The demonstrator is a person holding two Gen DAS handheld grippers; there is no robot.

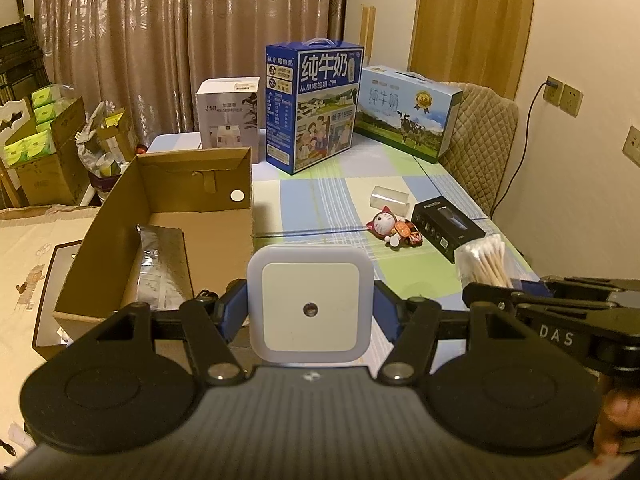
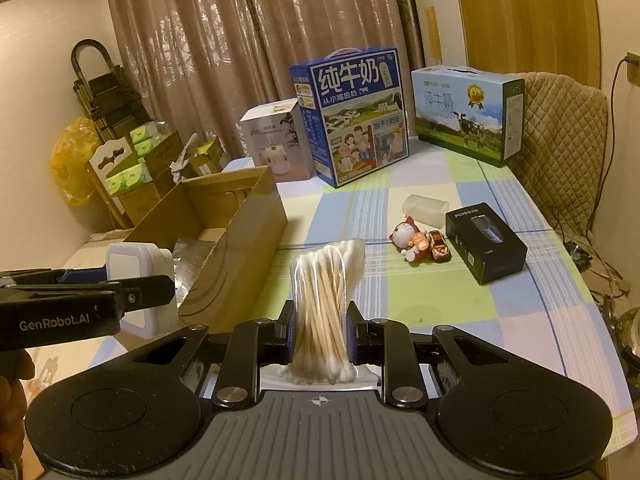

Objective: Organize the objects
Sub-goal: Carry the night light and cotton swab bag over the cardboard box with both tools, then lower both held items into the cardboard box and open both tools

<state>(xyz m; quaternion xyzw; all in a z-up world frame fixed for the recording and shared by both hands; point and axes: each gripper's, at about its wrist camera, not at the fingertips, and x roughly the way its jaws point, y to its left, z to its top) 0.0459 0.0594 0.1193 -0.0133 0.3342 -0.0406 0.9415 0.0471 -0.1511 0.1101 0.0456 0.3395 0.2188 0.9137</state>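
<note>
My left gripper (image 1: 310, 312) is shut on a white square night light (image 1: 308, 304), held above the table just right of the open cardboard box (image 1: 120, 208). The night light also shows in the right wrist view (image 2: 132, 268). My right gripper (image 2: 320, 332) is shut on a clear bag of cotton swabs (image 2: 324, 292), held upright over the checked tablecloth (image 2: 440, 300). The swabs show at the right in the left wrist view (image 1: 484, 260). The box holds a silver foil packet (image 1: 160, 264).
On the table lie a cat figurine (image 2: 406, 236), a small toy car (image 2: 440, 246), a black box (image 2: 486, 242) and a clear plastic case (image 2: 426, 208). Two milk cartons (image 2: 352, 116) (image 2: 468, 108) and a white box (image 2: 278, 140) stand at the back.
</note>
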